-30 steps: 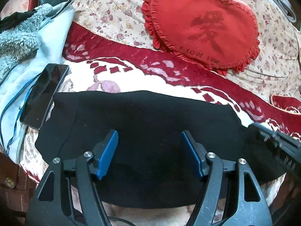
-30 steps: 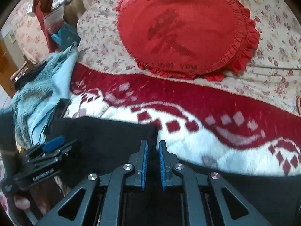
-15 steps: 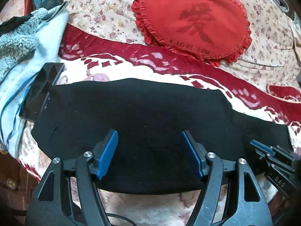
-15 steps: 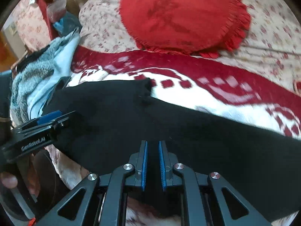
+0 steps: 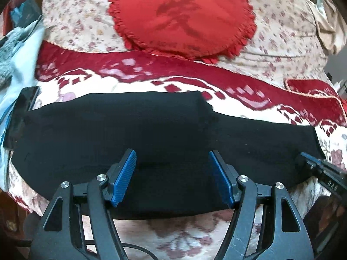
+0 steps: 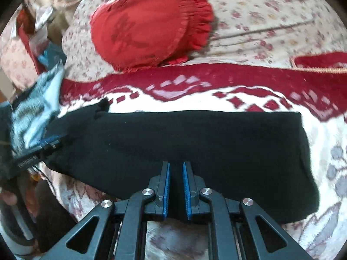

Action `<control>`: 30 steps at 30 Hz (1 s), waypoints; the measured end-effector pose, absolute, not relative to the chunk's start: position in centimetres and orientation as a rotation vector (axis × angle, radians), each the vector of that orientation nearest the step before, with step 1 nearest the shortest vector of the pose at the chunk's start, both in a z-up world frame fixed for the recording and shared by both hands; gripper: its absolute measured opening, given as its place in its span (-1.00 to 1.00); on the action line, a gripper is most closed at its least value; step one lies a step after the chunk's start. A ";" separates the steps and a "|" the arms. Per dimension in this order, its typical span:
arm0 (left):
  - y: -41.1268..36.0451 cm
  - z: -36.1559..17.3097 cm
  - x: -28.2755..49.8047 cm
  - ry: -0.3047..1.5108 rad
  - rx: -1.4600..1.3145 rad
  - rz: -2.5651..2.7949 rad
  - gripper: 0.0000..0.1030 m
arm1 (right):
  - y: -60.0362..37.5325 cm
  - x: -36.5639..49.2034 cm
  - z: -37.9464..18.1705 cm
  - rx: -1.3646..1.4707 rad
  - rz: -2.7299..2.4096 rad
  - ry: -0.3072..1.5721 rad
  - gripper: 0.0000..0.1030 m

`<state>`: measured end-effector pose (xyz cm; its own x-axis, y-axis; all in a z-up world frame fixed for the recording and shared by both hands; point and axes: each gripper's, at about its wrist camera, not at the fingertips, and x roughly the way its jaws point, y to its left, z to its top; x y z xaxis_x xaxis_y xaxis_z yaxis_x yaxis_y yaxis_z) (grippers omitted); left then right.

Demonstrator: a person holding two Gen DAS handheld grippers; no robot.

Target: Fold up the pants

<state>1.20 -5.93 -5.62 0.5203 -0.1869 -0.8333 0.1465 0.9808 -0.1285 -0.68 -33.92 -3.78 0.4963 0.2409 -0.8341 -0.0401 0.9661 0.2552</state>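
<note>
Pants (image 5: 164,134) lie as long strip, legs stacked; crosswise folds left. Left gripper (image 5: 173,175) spread wide, empty; right gripper (image 6: 175,189) nearly closed, grip on cloth unclear.

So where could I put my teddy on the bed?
Free: the patterned blanket strip between the black pants and the red pillow, and the floral sheet right of the pillow. Crowded: the left edge, with a phone and piled clothes.
</note>
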 end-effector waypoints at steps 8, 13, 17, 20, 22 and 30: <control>-9.4 -5.7 1.5 1.011 -0.008 -0.257 0.34 | -39.7 -2.5 -3.7 0.231 0.014 1.062 -0.82; -12.7 -5.7 1.7 1.025 0.016 -0.339 0.34 | -42.1 -4.0 -3.3 0.278 -0.054 1.049 -0.82; -15.9 -5.4 1.9 1.021 0.054 -0.415 0.34 | -44.0 -5.2 -3.2 0.398 -0.063 1.012 -0.77; -18.2 -5.3 2.1 1.034 0.086 -0.474 0.34 | -44.2 -5.4 -2.8 0.391 -0.072 1.009 -0.76; -19.6 -5.2 2.4 1.043 0.094 -0.497 0.34 | -44.1 -5.4 -2.3 0.366 -0.082 1.003 -0.72; -25.9 -4.5 3.6 1.073 0.129 -0.676 0.34 | -44.8 -5.4 -3.3 0.398 -0.095 1.047 -0.49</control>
<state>3.56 -25.93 -4.47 0.2991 -0.4466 -0.8433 0.5673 0.7938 -0.2192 -5.40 -44.82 -3.32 0.5033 0.1108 -0.8570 0.2640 0.9246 0.2746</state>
